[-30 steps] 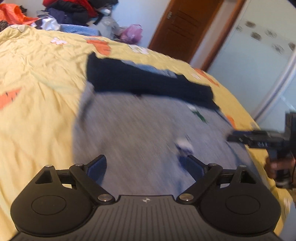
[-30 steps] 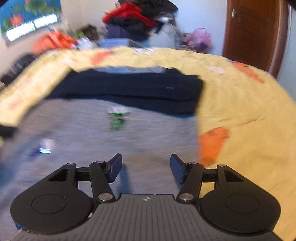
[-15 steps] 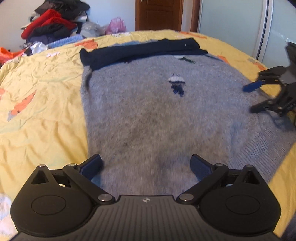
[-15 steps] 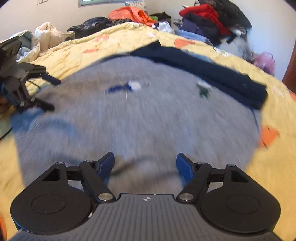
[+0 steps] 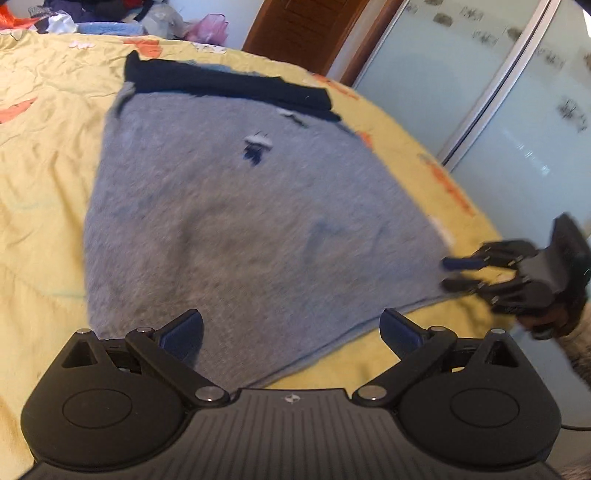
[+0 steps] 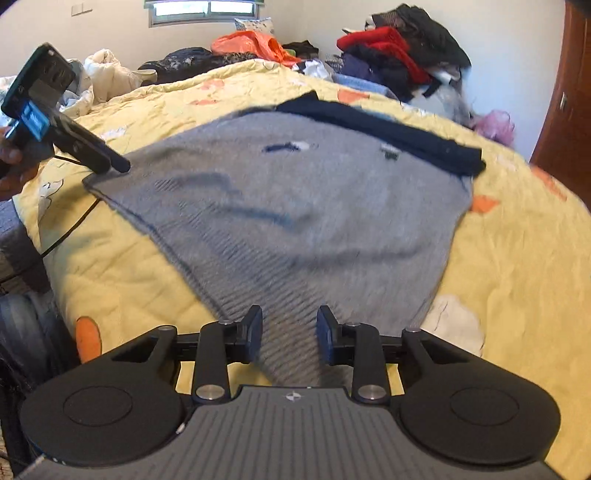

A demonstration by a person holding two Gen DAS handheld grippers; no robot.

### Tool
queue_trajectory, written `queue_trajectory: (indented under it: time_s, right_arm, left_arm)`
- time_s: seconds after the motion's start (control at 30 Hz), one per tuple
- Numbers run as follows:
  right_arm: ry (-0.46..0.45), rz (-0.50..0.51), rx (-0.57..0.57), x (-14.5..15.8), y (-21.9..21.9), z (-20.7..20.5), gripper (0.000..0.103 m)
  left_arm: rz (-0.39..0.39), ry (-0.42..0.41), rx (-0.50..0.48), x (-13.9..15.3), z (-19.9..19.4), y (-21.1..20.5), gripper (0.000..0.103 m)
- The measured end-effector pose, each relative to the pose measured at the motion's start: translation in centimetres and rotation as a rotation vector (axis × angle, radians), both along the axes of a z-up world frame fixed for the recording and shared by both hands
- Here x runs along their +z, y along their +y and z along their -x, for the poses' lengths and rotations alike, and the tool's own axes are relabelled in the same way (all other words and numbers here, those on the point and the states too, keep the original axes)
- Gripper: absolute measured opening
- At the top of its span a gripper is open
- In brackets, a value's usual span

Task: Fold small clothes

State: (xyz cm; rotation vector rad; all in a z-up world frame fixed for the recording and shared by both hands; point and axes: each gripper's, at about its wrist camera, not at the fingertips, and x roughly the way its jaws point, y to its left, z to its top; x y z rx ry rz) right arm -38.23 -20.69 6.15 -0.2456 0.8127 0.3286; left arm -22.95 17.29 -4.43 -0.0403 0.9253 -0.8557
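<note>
A grey knitted sweater (image 5: 240, 221) lies flat on the yellow bedspread (image 5: 44, 147). Its collar end is far away under a folded dark navy garment (image 5: 229, 83). My left gripper (image 5: 291, 328) stands wide open over the near hem, with fabric under its left finger and bedspread under its right. In the right wrist view it reaches the hem's left corner (image 6: 122, 166). My right gripper (image 6: 290, 332) is closing, with the ribbed hem (image 6: 280, 332) lying between its fingers, and the pads are still apart from it. The left wrist view shows it at the hem's right corner (image 5: 448, 275).
A heap of clothes (image 6: 399, 55) is piled beyond the bed's far side, with an orange bag (image 6: 255, 44) beside it. A brown door (image 5: 306, 29) and frosted sliding panels (image 5: 480, 92) stand to the right. A black cable (image 6: 74, 229) hangs over the bed's edge.
Both grippers have swung outward to the sweater's near hem corners. The right jaws have narrowed around the ribbed hem. The left jaws have stayed wide.
</note>
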Motion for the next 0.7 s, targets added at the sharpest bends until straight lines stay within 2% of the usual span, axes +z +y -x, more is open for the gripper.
queue_trajectory:
  time_s: [0.13,0.17,0.2,0.23,0.3,0.33,0.4,0.53,0.63,0.7]
  right_arm:
    - [-0.015,-0.015,-0.021,-1.2,0.0,-0.1,0.034]
    - [-0.011,-0.021,-0.024,-1.1,0.1,-0.2,0.03]
    - [-0.007,-0.028,-0.025,-1.2,0.3,0.0,0.021]
    - [-0.008,-0.025,-0.034,-1.1,0.5,0.1,0.008]
    - [-0.013,-0.052,-0.056,-0.8,0.5,0.4,0.007]
    - [-0.016,-0.084,-0.071,-0.6,0.2,0.5,0.007]
    - [-0.022,-0.124,-0.108,-0.2,-0.6,0.7,0.006]
    - [-0.058,-0.116,-0.18,1.4,-2.0,1.7,0.006]
    - [-0.061,-0.093,-0.205,2.0,-2.9,2.5,0.006]
    - [-0.036,-0.071,-0.217,1.5,-3.2,2.7,0.006]
  left_arm:
    - [-0.01,-0.047,-0.008,-0.4,0.4,-0.2,0.102]
    - [-0.014,-0.047,-0.008,-0.4,0.4,-0.3,0.101]
    - [-0.018,-0.048,-0.006,-0.3,0.3,-0.3,0.096]
    - [-0.027,-0.054,0.005,-0.2,0.3,-0.2,0.089]
    - [-0.032,-0.046,0.033,0.1,0.0,0.3,0.043]
    - [-0.013,-0.013,0.037,0.2,-0.3,0.7,0.036]
    - [0.029,0.033,0.032,0.3,-0.5,1.2,0.035]
    - [0.04,0.04,-0.005,0.6,0.5,1.0,0.034]
    - [0.012,0.015,-0.016,1.0,1.5,0.9,0.035]
    - [-0.042,0.005,-0.013,0.5,1.5,0.9,0.034]
